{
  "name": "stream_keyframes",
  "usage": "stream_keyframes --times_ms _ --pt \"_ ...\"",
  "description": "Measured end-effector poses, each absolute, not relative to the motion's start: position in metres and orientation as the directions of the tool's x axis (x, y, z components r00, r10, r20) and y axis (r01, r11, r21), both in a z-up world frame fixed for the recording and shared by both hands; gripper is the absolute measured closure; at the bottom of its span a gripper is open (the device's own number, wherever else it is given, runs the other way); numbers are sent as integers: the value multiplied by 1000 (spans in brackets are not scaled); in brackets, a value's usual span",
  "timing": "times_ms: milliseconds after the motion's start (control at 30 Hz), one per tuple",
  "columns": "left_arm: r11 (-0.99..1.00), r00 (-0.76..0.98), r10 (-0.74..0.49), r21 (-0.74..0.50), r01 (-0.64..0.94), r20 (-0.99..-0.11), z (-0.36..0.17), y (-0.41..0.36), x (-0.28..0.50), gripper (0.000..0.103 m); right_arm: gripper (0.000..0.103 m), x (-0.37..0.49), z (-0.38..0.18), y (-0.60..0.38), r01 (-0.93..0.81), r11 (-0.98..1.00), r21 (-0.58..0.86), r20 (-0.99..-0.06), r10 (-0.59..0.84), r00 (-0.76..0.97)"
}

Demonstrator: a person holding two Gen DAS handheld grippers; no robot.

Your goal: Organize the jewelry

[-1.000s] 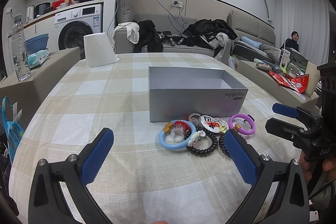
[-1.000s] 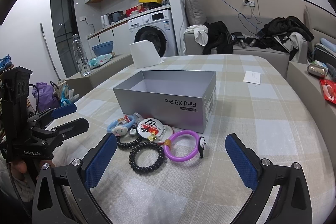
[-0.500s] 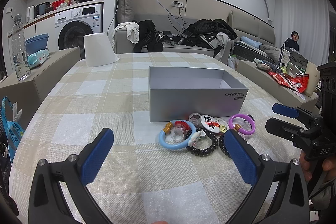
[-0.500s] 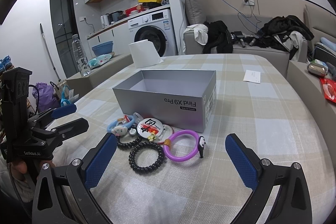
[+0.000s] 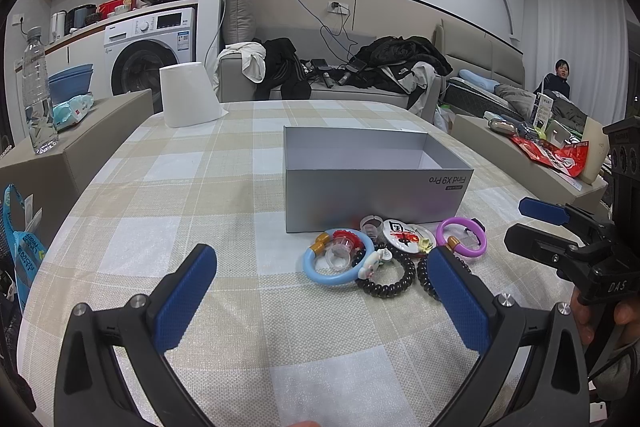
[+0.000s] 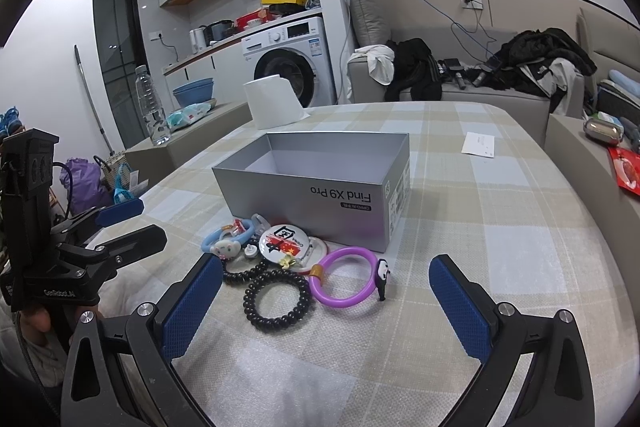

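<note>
An open silver box (image 5: 376,183) (image 6: 320,195) stands on the checked tablecloth. In front of it lies a pile of jewelry: a blue ring bracelet (image 5: 336,261) (image 6: 224,233), a purple ring bracelet (image 5: 460,237) (image 6: 346,277), two black coil bands (image 5: 384,277) (image 6: 276,301) and a round badge (image 5: 402,233) (image 6: 282,241). My left gripper (image 5: 320,295) is open and empty, just short of the pile. My right gripper (image 6: 326,303) is open and empty, with the purple bracelet and a black band between its fingers' line of sight. Each gripper shows in the other's view (image 5: 560,239) (image 6: 116,231).
A white paper roll (image 5: 188,95) stands at the table's far left. A white slip of paper (image 6: 478,145) lies at the far right. A side counter holds a water bottle (image 5: 38,91). A sofa with clothes is behind the table.
</note>
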State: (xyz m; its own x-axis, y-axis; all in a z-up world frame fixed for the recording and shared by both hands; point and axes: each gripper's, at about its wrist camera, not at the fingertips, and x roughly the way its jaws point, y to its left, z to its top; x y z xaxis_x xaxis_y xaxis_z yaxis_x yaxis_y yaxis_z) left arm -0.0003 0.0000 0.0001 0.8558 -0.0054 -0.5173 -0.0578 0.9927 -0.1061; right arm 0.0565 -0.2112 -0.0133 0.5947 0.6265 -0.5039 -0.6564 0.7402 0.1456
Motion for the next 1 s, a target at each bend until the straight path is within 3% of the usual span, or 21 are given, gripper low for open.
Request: stream_keyframes --times_ms 367,433,500,600,900,1000 --pt "992 856 -4 -109 -61 -517 0 3 2 1 0 70 -11 -212 -619 761 196 -568 602 561" --pt "992 855 -3 -108 -62 -519 2 2 0 1 6 76 -15 -209 -598 776 198 -608 576 547" --pt "992 854 -3 -109 -63 -520 1 4 3 1 24 80 -21 -208 -587 784 204 -639 561 526" --pt "992 853 -1 -109 -66 -522 0 4 3 1 34 87 -28 -208 -581 779 237 -668 565 485" --pt "992 851 1 -108 -68 -526 0 4 3 1 54 94 -32 -202 -574 788 223 -696 541 473" --pt "992 850 1 -107 -68 -527 0 4 3 1 56 95 -33 -200 -575 788 219 -701 537 469"
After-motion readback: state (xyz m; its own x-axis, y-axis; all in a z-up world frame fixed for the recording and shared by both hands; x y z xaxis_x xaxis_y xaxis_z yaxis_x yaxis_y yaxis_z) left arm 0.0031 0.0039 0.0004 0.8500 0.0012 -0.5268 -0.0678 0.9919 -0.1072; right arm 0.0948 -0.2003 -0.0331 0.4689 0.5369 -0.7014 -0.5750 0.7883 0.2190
